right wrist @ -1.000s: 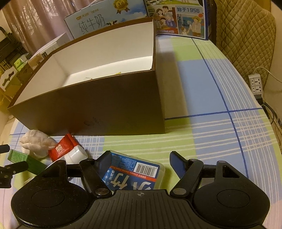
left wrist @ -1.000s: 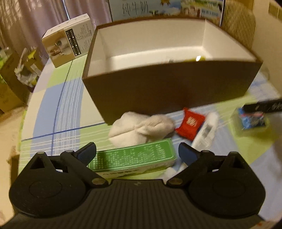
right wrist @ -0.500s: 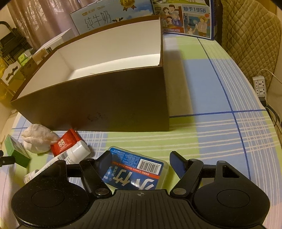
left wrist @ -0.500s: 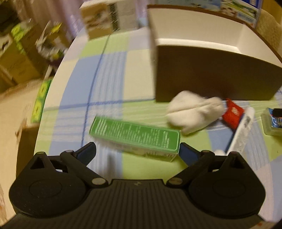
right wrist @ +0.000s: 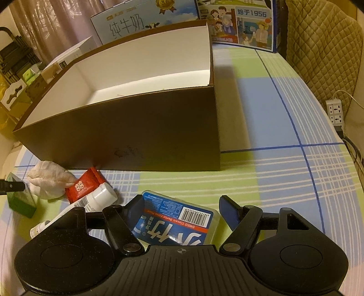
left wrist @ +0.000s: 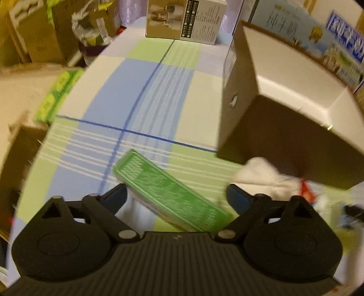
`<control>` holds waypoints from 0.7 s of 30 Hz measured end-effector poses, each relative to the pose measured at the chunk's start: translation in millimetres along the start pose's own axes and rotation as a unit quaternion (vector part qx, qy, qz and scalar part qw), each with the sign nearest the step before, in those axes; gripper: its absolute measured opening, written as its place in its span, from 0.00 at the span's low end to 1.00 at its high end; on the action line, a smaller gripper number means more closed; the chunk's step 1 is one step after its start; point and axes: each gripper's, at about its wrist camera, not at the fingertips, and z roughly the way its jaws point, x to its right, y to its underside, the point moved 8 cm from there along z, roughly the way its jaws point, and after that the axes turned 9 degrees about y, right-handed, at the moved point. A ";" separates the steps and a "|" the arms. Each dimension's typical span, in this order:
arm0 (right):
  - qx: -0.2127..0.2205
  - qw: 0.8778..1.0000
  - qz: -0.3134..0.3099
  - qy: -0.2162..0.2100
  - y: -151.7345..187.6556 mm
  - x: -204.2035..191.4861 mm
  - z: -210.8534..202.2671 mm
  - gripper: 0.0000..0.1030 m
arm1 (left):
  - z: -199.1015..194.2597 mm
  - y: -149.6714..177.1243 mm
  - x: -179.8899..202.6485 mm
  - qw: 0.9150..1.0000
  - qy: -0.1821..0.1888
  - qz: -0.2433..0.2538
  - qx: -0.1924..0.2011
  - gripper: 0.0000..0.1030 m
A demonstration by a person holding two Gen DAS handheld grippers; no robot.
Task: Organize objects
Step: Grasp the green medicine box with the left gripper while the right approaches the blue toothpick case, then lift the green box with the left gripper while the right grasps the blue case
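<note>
Here, the long green cardboard carton lay flat on the checked tablecloth, set diagonally between the spread fingers of the left gripper, with one end close to the left finger and no contact evident. The jaws stood wide and held nothing. The carton was judged light and stiff, with a smooth printed skin that could slip; its thin walls would dent under hard pressure. The recommended hold was across the narrow width near the middle, which called for turning the gripper square to the long axis first.

Just beside the carton lay a soft white cloth bundle, touching a small red packet and near a white plastic bottle lying on its side. All three sat at the foot of the large open brown cardboard box with a white interior, judged to be the destination; little could be seen inside it.

The right gripper was also wide open, straddling a clear plastic case with a blue label without gripping it. That case was judged rigid, light and slick, best taken across its short sides.

Further out stood a beige product box and printed milk cartons
</note>
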 end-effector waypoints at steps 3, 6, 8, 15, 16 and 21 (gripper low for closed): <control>-0.001 1.000 -0.002 -0.001 0.2 0.1 -0.5 0.68 | 2.8 1.7 -5.2 1.000 -0.008 0.021 -0.005 0.68; -0.001 1.000 -0.004 0.000 0.5 1.8 -1.3 0.68 | -0.7 3.5 -5.6 0.999 0.010 0.029 -0.013 0.52; -0.001 1.000 -0.003 -0.001 0.6 3.4 -1.5 0.68 | -2.5 5.0 -3.2 0.999 0.018 0.046 -0.019 0.39; 0.014 1.000 -0.006 -0.008 -2.6 3.8 -7.4 0.68 | -7.6 23.1 8.3 0.991 0.023 0.121 -0.049 0.25; 0.020 1.000 -0.014 -0.015 -3.1 1.6 -9.1 0.68 | -7.3 22.3 7.6 0.992 0.023 0.117 -0.046 0.25; 0.036 0.994 -0.100 -0.040 4.2 -23.6 -9.7 0.68 | -2.3 13.3 5.5 0.994 0.024 0.096 -0.035 0.25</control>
